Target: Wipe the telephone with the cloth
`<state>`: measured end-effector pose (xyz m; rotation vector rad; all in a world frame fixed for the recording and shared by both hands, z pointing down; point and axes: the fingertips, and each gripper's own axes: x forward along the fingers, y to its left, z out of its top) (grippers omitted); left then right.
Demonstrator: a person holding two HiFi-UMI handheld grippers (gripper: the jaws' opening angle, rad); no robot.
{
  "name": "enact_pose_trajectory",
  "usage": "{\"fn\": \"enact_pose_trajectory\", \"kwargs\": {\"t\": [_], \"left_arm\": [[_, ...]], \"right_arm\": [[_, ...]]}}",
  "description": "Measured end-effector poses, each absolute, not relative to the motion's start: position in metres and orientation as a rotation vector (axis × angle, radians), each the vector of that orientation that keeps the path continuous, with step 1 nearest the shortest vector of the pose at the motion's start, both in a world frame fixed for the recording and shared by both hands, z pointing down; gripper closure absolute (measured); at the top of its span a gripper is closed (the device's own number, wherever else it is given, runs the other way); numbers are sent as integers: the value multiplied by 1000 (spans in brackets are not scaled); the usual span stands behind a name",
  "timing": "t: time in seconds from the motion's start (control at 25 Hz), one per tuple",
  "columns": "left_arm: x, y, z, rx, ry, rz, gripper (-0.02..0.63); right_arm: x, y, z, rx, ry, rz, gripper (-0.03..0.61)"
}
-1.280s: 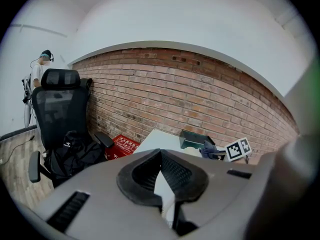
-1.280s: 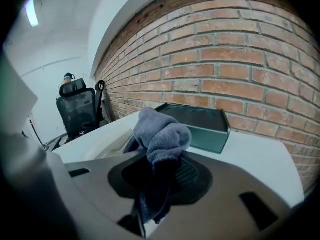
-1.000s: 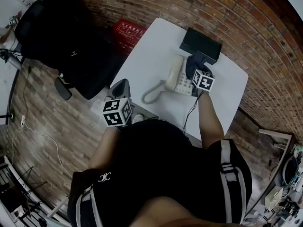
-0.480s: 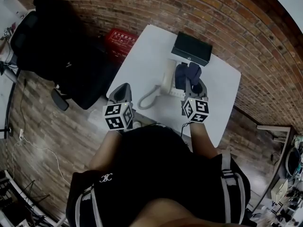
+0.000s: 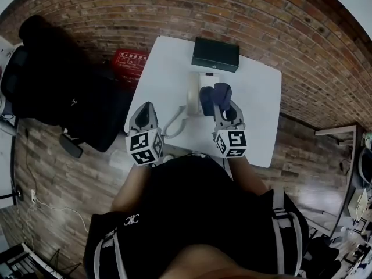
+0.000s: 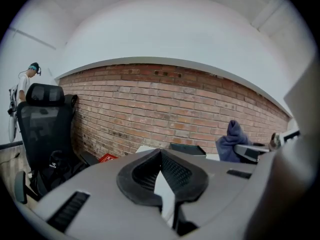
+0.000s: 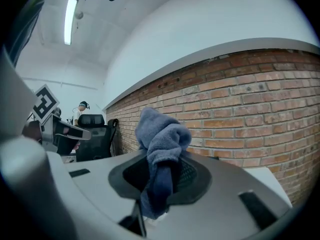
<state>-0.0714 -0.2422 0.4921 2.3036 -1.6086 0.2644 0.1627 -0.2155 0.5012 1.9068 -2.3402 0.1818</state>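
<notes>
Nothing legible: white print on the red box [image 5: 129, 59] is too small.

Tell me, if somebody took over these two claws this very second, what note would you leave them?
Left claw: shut, empty, by the table's near left corner.
Right claw: shut on the blue cloth, held over the white telephone.
Telephone: mid-table, with a black box behind it.
Done: the cloth is gripped. Whether any wiping has happened can't be told.
Left: rub the cloth over the telephone.
</notes>
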Motion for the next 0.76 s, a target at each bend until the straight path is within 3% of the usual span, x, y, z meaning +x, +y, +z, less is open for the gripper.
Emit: {"fn": "enact_pose_trajectory", "kwargs": {"t": [0.76], "left_arm": [[-53,-229,500,2355,-1507,308,614]], "right_arm": [[160,-201,513,1851,-2351,270,508]]}}
